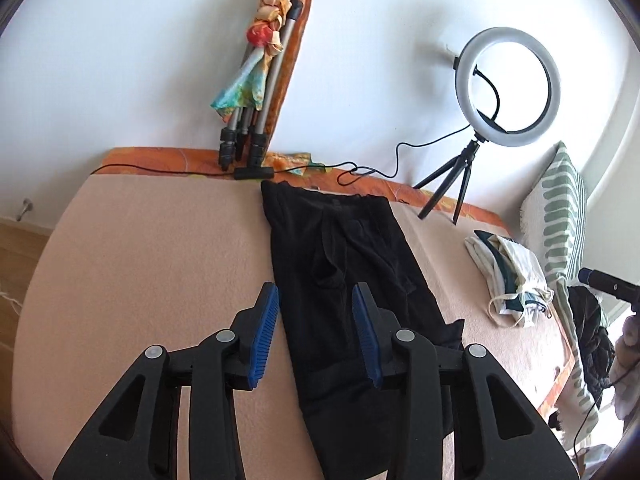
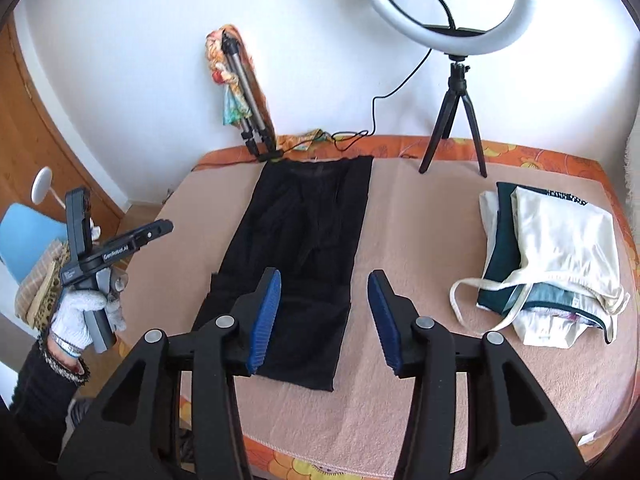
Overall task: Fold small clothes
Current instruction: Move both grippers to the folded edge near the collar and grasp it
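**Now flat: black garment lies lengthwise on the pink cover**

Centrally on the pink blanket (image 2: 420, 240), the black garment (image 2: 296, 248) lies spread as a long strip running from the far edge toward the near one. Its near end is squared off and its left edge shows a small step.

Both tools hang above it with nothing between their blue pads. The left gripper (image 1: 316, 336) has its jaws apart over the garment's near half. The right gripper (image 2: 324, 320) is likewise spread wide, with its left finger over the cloth's near right edge.

To the right sits a pile of cream and teal clothes (image 2: 548, 264). Beyond it stands a ring light (image 2: 444, 4) on a small black tripod (image 2: 456, 120), and a folded tripod (image 2: 244, 92) leans on the far wall.
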The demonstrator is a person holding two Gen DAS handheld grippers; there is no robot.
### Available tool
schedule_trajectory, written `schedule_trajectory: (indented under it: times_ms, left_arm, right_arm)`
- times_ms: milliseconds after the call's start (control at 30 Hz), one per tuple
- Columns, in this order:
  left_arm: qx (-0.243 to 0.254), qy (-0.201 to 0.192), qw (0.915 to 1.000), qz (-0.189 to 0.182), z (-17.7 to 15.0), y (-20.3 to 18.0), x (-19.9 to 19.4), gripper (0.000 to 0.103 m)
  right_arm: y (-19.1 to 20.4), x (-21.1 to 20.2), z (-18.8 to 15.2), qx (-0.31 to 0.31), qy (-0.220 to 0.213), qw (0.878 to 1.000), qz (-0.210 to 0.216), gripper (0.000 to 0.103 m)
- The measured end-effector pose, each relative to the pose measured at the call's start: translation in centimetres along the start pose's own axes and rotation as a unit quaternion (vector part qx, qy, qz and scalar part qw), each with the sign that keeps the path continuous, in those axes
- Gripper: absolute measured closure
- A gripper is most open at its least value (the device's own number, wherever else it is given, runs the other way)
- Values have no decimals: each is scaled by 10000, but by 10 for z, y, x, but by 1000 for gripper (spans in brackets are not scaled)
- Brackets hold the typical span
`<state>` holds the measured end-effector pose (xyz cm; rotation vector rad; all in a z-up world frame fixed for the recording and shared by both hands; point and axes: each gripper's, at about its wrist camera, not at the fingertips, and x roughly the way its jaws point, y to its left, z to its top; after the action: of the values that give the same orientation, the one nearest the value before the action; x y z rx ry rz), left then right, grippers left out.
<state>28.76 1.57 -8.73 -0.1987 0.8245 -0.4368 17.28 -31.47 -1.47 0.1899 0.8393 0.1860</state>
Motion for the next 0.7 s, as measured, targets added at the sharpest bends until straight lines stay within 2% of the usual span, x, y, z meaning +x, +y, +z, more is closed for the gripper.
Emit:
schedule_trajectory:
  times_ms: [133, 167, 267, 400, 567, 700]
  left_arm:
    - [78, 4, 9999, 71, 22, 10, 9, 61]
    - [73, 21, 10000, 63, 27, 13, 14, 59]
    - [76, 93, 9999, 112, 38, 21, 33, 58]
    - [178, 256, 9994, 160, 50, 31, 65, 57]
    - [-49, 402, 9992, -34, 62, 49, 115, 55]
    - [52, 428, 9989, -180, 65, 52, 151, 55]
  right_arm:
    - [-12, 8, 35, 178, -122, 9997, 88, 55]
    - [-16, 13, 43, 175, -145, 9997, 83, 55]
    - [-32, 39, 61, 278, -189, 9994, 120, 55]
    - [-52, 89, 77, 479, -42, 9985, 266, 55]
    - [-68, 162, 97, 517, 164, 9982, 267, 55]
    - [-75, 224, 105, 473, 478, 9973, 296, 55]
